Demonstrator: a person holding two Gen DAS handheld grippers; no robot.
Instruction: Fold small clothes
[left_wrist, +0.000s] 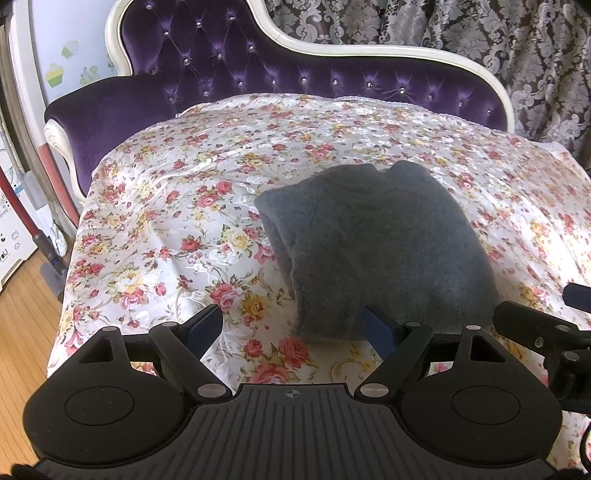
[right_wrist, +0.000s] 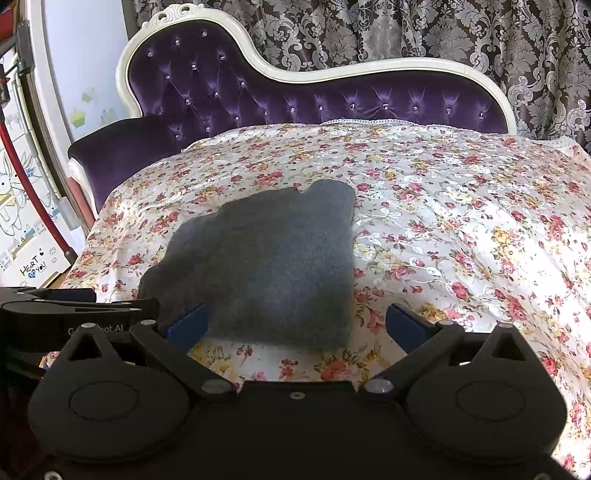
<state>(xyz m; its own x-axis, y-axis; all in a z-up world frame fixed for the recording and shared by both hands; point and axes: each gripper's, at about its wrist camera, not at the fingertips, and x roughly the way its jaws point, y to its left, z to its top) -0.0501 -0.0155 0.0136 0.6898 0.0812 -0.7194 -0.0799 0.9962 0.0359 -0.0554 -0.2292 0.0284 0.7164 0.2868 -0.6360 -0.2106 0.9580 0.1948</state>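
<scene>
A grey fuzzy garment (left_wrist: 369, 243) (right_wrist: 266, 266) lies folded into a thick, roughly square pad on the floral bedspread (left_wrist: 166, 221) (right_wrist: 461, 240). My left gripper (left_wrist: 291, 326) hovers open at the garment's near left corner, its right finger in front of the near edge. My right gripper (right_wrist: 297, 325) is open too, and the garment's near edge lies between its blue-padded fingers without being pinched. Each gripper shows in the other's view: the right one (left_wrist: 546, 325) at the right edge, the left one (right_wrist: 74, 306) at the left.
The bedspread covers a purple tufted chaise with a cream frame (left_wrist: 122, 33) (right_wrist: 155, 26). Patterned curtains (right_wrist: 406, 29) hang behind it. On the left are a wooden floor (left_wrist: 22, 314), a red-handled vacuum (left_wrist: 33, 221) and printed boxes (right_wrist: 22, 240).
</scene>
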